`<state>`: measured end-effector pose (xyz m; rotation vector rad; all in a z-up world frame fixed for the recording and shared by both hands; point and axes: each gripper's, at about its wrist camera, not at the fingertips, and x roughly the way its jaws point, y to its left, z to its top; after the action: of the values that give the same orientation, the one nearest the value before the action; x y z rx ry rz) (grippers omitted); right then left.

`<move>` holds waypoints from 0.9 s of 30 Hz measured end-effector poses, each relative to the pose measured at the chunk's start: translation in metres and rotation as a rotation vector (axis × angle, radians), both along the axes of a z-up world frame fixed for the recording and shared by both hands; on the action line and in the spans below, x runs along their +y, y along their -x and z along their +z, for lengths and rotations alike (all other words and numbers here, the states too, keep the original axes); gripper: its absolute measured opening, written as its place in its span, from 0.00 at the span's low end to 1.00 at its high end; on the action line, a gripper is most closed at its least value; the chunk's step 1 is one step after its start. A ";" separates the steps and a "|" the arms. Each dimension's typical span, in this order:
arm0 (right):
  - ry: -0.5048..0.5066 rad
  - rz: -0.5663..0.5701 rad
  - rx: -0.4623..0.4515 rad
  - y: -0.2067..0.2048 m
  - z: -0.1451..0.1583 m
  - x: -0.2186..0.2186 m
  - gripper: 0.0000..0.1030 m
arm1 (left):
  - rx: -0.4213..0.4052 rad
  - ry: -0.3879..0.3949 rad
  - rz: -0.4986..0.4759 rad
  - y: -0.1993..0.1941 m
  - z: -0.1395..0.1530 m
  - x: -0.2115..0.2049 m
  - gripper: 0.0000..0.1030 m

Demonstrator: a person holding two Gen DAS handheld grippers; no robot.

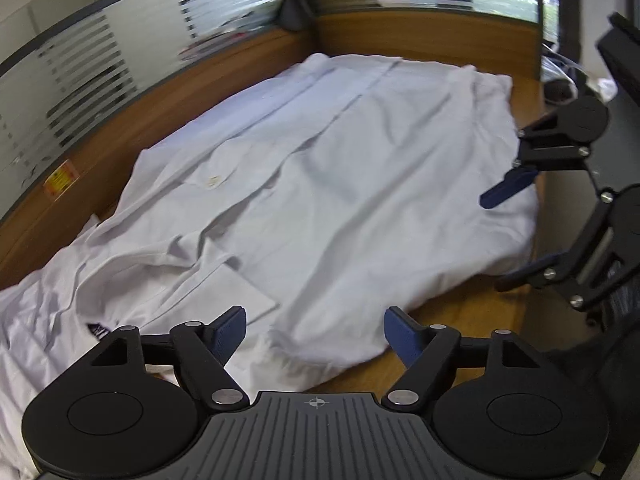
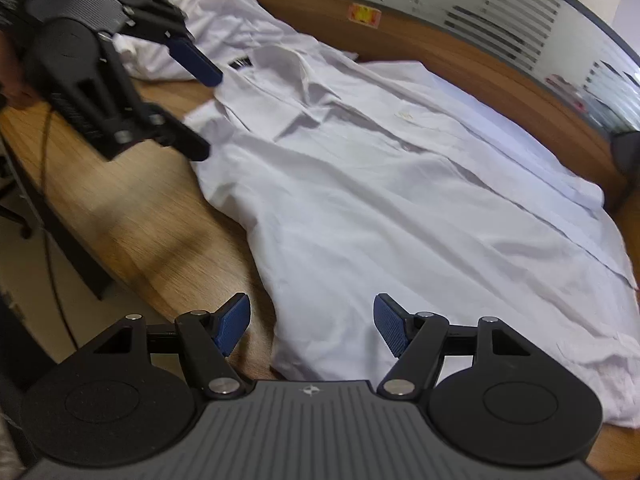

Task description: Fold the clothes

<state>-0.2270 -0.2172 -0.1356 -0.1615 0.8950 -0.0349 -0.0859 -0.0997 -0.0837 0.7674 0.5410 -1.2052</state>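
Left wrist view, we hold our left gripper (image 1: 314, 334) spread over the white shirt (image 1: 320, 184) on the wooden desk (image 1: 460, 312), our right gripper (image 1: 510, 232) at 3 o'clock, spread, holding nothing.

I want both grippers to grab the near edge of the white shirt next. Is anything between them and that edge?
Nothing visible. The left gripper and right gripper are open, with the white shirt near edge right at their fingers on the bare wooden table.
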 end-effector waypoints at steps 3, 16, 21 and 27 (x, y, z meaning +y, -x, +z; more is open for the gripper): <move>0.052 -0.052 0.017 0.006 -0.005 -0.001 0.72 | -0.015 0.007 -0.063 0.015 -0.003 -0.010 0.80; 0.240 0.021 -0.033 0.004 0.039 -0.013 0.71 | -0.123 0.057 -0.342 0.074 -0.017 -0.056 0.71; 0.213 0.036 -0.040 0.001 0.050 -0.028 0.71 | -0.148 0.038 -0.372 0.070 -0.025 -0.074 0.33; 0.109 -0.022 -0.072 0.024 0.060 -0.048 0.72 | -0.036 0.060 -0.277 0.049 -0.015 -0.082 0.18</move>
<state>-0.2513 -0.2650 -0.0758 -0.2502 0.8237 -0.1092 -0.1351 -0.1820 -0.0990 0.8300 0.3751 -1.4537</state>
